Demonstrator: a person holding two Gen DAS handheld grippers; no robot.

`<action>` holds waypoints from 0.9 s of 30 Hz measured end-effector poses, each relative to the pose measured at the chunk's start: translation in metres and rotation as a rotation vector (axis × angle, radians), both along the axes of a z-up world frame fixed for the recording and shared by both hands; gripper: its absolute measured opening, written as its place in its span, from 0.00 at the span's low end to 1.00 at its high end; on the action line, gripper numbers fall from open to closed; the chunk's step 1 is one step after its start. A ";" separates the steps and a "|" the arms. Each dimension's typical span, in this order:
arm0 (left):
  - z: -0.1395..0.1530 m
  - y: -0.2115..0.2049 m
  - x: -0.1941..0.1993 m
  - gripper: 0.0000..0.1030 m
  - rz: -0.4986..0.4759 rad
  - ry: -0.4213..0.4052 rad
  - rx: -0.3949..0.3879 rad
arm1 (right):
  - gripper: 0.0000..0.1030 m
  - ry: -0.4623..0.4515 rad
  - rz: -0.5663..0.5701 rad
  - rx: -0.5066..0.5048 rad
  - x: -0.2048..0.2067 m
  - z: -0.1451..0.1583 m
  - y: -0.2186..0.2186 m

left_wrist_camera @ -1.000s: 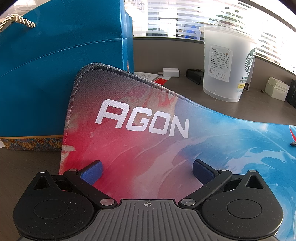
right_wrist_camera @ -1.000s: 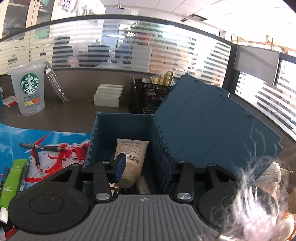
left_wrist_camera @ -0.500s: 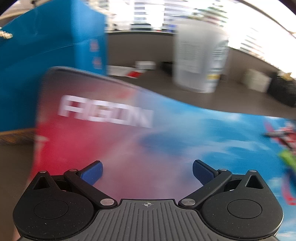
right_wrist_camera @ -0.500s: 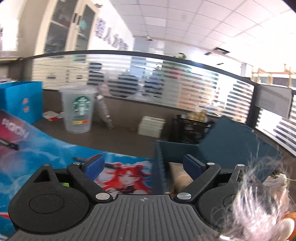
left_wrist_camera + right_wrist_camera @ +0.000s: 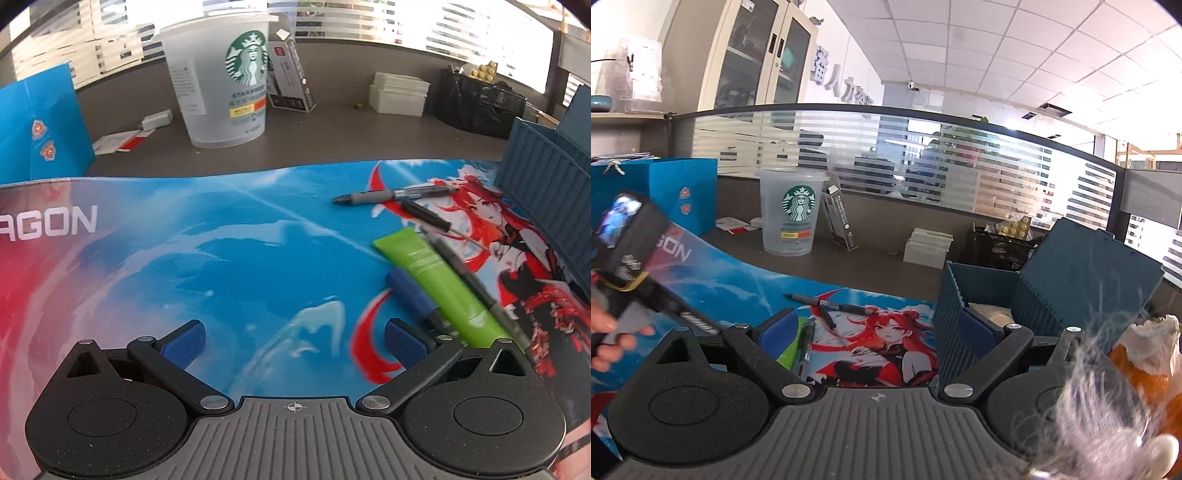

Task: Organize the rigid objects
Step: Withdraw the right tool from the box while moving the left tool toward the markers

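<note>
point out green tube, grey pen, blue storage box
green tube [image 5: 439, 278], left wrist view, middle of its body
grey pen [image 5: 391, 195], left wrist view, mid-barrel
blue storage box [image 5: 975, 295], right wrist view, ribbed front wall

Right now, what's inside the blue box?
In the open blue box, one beige tube shows above the front wall. The lower part of the interior is hidden by that wall and the right tool.

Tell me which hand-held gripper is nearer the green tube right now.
Left. The left hand-held gripper has the green tube just beyond its right fingertip, jaws open and empty. The right hand-held gripper sits further back, the tube peeking behind its left finger.
</note>
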State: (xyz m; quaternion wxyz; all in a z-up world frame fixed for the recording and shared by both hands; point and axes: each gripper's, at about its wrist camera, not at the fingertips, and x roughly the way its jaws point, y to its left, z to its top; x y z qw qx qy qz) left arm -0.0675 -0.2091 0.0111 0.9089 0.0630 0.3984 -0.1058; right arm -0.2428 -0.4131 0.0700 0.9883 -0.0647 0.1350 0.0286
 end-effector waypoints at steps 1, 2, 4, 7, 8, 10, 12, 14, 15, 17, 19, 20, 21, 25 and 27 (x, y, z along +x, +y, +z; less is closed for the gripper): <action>0.000 -0.004 -0.002 1.00 0.004 0.005 -0.008 | 0.91 -0.003 0.004 0.004 -0.003 -0.002 0.000; -0.001 -0.007 -0.004 1.00 0.014 0.006 -0.009 | 0.92 -0.006 0.008 0.010 -0.006 -0.003 -0.001; -0.001 -0.011 -0.008 1.00 0.040 -0.005 -0.003 | 0.94 -0.010 0.019 0.023 -0.010 -0.007 -0.003; -0.002 -0.019 -0.016 1.00 0.070 -0.037 0.030 | 0.94 -0.014 0.026 0.032 -0.016 -0.012 -0.006; -0.002 -0.021 -0.016 1.00 0.065 -0.041 0.038 | 0.94 -0.015 0.029 0.035 -0.017 -0.013 -0.008; -0.002 -0.028 -0.021 1.00 0.039 -0.046 0.032 | 0.94 -0.016 0.028 0.045 -0.020 -0.016 -0.011; 0.000 -0.030 -0.028 1.00 0.021 -0.060 -0.009 | 0.94 -0.020 0.027 0.061 -0.023 -0.019 -0.015; 0.003 -0.033 -0.034 1.00 0.012 -0.082 -0.028 | 0.94 -0.025 0.024 0.077 -0.026 -0.021 -0.019; 0.005 -0.035 -0.037 1.00 0.009 -0.099 -0.028 | 0.94 -0.027 0.022 0.084 -0.027 -0.022 -0.022; 0.008 -0.041 -0.042 1.00 0.000 -0.132 -0.020 | 0.94 -0.026 0.019 0.093 -0.030 -0.025 -0.025; 0.009 -0.048 -0.044 1.00 -0.012 -0.140 -0.004 | 0.94 -0.025 0.013 0.104 -0.032 -0.028 -0.028; 0.008 -0.051 -0.044 1.00 -0.020 -0.132 0.002 | 0.94 -0.025 0.011 0.111 -0.033 -0.029 -0.030; 0.006 -0.055 -0.045 1.00 -0.020 -0.126 0.006 | 0.94 -0.025 0.009 0.116 -0.034 -0.030 -0.031; -0.003 -0.065 -0.044 1.00 -0.015 -0.103 0.068 | 0.94 -0.033 0.000 0.132 -0.037 -0.032 -0.036; -0.006 -0.061 -0.045 1.00 0.003 -0.126 0.073 | 0.95 -0.039 -0.003 0.136 -0.038 -0.032 -0.038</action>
